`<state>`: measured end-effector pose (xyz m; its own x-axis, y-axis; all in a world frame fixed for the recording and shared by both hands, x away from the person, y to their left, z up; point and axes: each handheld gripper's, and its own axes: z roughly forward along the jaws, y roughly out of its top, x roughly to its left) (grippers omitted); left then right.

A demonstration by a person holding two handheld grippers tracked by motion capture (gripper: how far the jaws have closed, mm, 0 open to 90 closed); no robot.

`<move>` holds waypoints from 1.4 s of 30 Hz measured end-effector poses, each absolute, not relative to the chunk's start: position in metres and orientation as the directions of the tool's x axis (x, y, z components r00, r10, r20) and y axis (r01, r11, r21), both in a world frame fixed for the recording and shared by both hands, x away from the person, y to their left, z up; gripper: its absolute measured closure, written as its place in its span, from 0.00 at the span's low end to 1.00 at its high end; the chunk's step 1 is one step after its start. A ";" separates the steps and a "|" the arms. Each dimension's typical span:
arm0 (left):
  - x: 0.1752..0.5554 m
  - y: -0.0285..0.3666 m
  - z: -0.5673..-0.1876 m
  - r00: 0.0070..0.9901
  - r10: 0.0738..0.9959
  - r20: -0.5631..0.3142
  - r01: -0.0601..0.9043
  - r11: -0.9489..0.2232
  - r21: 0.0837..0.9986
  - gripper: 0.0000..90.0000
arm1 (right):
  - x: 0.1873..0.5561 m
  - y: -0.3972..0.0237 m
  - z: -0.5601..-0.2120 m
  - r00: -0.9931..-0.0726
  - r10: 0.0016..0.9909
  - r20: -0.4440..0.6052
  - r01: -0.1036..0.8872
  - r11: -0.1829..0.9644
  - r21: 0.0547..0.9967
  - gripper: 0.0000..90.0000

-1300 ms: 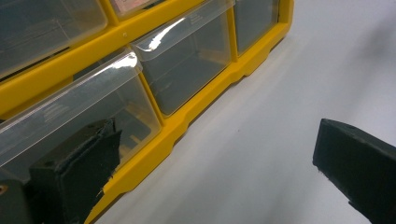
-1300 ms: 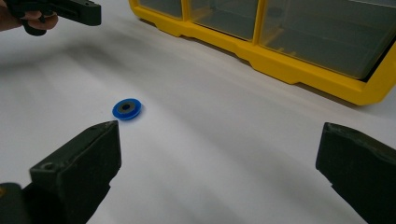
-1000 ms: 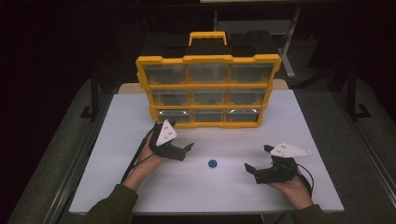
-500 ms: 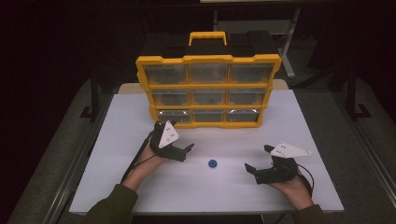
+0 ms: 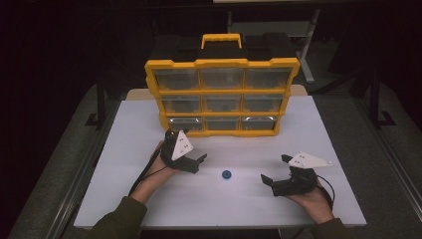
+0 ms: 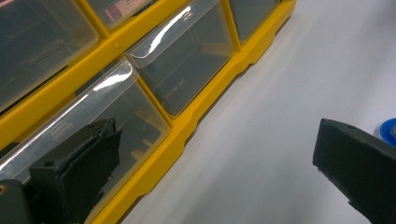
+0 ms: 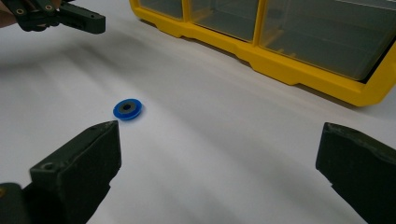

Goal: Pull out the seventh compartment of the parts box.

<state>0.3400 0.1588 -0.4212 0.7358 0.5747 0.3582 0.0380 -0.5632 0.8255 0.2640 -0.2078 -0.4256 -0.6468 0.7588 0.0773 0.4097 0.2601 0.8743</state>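
Blue disc (image 5: 227, 174) lies flat between both wide-open grippers, nearer the left gripper (image 5: 191, 162) than the right gripper (image 5: 273, 172).

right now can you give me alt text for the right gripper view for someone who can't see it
A small blue disc lies on a white table just beyond the open right claw, whose two black jaws stand wide apart. A yellow drawer cabinet with clear drawers runs along the top right, and the left claw shows at top left.
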 end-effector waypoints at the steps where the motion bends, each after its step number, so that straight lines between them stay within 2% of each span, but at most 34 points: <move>1: 0.340 0.159 -0.421 0.736 0.575 0.358 0.038 -0.563 0.825 0.00 | 0.264 -0.208 -0.426 -0.647 0.759 0.078 0.410 0.260 0.874 0.00; 15: 0.338 0.157 -0.421 0.717 0.551 0.427 0.001 -0.613 0.790 0.00 | 0.264 -0.208 -0.426 -0.648 0.758 0.079 0.411 0.260 0.874 0.00; 42: 0.336 0.154 -0.421 0.698 0.518 0.493 -0.036 -0.663 0.747 0.00 | 0.264 -0.207 -0.426 -0.649 0.757 0.078 0.410 0.262 0.874 0.00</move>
<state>0.3362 0.1540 -0.4207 0.6985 0.5183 0.4935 -0.0359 -0.6634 0.7474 0.2640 -0.2075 -0.4257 -0.6490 0.7567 0.0785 0.4105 0.2615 0.8736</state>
